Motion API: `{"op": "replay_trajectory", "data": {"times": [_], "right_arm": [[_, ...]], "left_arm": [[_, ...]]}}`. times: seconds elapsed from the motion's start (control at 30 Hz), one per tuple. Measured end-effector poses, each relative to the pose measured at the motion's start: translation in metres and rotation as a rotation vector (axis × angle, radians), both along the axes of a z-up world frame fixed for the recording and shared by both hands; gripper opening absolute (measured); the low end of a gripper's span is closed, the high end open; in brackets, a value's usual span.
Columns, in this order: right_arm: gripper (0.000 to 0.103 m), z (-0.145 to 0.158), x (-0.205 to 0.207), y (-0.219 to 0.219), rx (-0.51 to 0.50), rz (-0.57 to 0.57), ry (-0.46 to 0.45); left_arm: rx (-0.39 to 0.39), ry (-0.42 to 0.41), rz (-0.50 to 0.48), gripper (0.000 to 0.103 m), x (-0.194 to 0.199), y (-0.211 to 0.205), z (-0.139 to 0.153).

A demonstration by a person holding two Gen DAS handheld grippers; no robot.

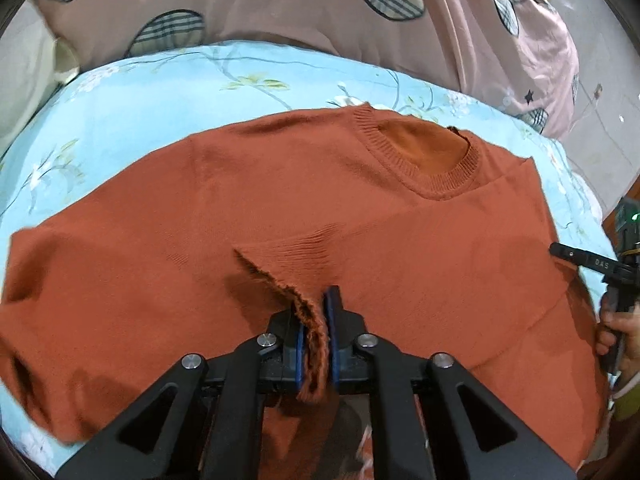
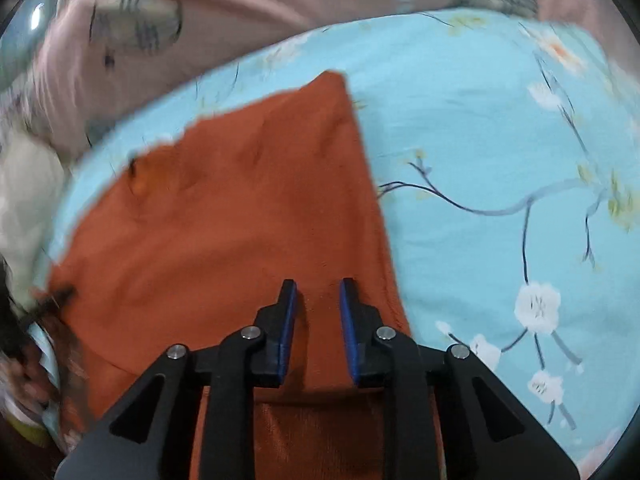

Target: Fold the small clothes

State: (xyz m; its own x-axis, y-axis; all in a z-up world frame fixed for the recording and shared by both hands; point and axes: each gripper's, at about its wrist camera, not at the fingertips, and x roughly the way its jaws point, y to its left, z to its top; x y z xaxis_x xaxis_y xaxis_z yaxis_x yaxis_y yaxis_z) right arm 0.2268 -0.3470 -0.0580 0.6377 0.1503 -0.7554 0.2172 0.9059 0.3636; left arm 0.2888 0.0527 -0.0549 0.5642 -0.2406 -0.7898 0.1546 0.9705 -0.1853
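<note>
While my left tongs point(image 1: 317, 320) pinch the cuff point(image 1: 296, 264) of the sweater point(image 1: 160, 208) on the bedsheet point(image 1: 140, 92), my right tongs point(image 2: 318, 292) hover parted, gripping nothing.

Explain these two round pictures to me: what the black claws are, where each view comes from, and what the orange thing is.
No robot here: a person holds a hand-held gripper in each hand, each with a fisheye camera looking along its jaws. In the left view, the left gripper is shut on a ribbed sleeve cuff of the orange sweater. In the right view, the right gripper hangs open over the sweater, holding nothing. The sweater lies on a light blue flowered sheet, with a pink blanket behind.
</note>
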Motion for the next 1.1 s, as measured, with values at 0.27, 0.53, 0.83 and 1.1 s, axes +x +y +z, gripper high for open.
{"op": "replay_trajectory", "data": {"times": [0.27, 0.53, 0.83, 1.1], "right_arm": [[0.043, 0.023, -0.046, 0.041, 0.053, 0.065, -0.069], [0.048, -0.001, -0.071, 0.088, 0.146, 0.137, 0.010], [0.048, -0.006, -0.077, 0.091, 0.184, 0.100, 0.016], [0.048, 0.003, -0.080, 0.100, 0.175, 0.111, -0.013]], "left_arm": [[0.156, -0.070, -0.005, 0.048, -0.054, 0.048, 0.035], [0.301, -0.092, -0.185, 0.074, -0.066, 0.022, 0.028], [0.380, -0.018, -0.175, 0.045, -0.048, 0.015, -0.008], [0.201, -0.109, -0.045, 0.004, -0.059, 0.051, 0.041]]}}
